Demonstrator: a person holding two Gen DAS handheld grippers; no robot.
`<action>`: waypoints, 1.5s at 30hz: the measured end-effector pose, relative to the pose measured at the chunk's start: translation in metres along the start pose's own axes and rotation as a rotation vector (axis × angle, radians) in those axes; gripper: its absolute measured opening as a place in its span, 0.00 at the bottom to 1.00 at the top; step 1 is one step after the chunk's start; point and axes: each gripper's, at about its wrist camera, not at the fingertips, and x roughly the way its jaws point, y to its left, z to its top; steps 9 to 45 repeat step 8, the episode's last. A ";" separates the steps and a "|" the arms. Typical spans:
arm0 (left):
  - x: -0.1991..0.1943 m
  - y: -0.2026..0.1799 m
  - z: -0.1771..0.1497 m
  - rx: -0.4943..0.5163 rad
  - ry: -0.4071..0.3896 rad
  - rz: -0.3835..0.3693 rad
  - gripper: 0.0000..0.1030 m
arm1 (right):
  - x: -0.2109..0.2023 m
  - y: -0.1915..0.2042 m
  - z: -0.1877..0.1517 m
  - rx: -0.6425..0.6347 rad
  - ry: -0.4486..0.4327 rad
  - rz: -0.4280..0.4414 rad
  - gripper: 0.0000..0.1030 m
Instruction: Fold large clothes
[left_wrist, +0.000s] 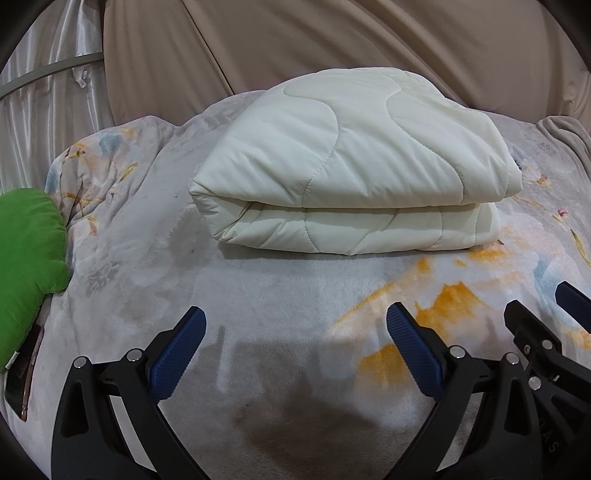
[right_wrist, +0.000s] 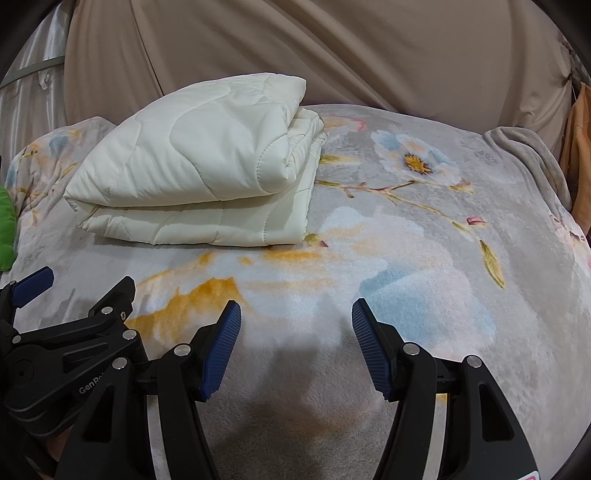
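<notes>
- One cream quilted comforter (left_wrist: 343, 162) lies folded into a thick bundle; it sits in the upper centre of the left wrist view and in the upper left of the right wrist view (right_wrist: 199, 173).
- The fold shows two stacked layers along its near edge, the upper one bulging over the lower.
- One floral fleece blanket (right_wrist: 424, 236) covers the surface beneath it, grey with white-blue flowers and orange patches; the comforter rests directly on it.
- One green plush cushion (left_wrist: 26, 266) lies at the left edge of the left wrist view, well apart from the comforter.
- One dark flat phone-like object (left_wrist: 22, 384) lies just below the cushion at the lower left; what it is exactly I cannot tell.
- One beige curtain (left_wrist: 332, 44) fills the top of both views.
- Two grippers are visible, each with two blue ribbed pads.
- The left gripper (left_wrist: 295, 325) hangs at the bottom of its own view, jaws spread wide, nothing between them, the bare blanket showing in the gap.
- The right gripper (right_wrist: 295, 317) sits likewise at the bottom of its view, jaws spread and empty, near the left gripper.
- Both grippers stand clear of the comforter.
- No containers appear.
</notes>
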 end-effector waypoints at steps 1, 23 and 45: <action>0.000 0.000 0.000 0.002 -0.001 0.003 0.92 | 0.000 0.000 0.000 -0.001 0.000 -0.001 0.60; 0.000 -0.001 0.000 0.003 -0.002 0.007 0.92 | -0.001 0.002 -0.001 0.000 0.000 -0.010 0.60; 0.000 -0.001 0.000 0.003 -0.002 0.007 0.92 | -0.001 0.002 -0.001 0.000 0.000 -0.010 0.60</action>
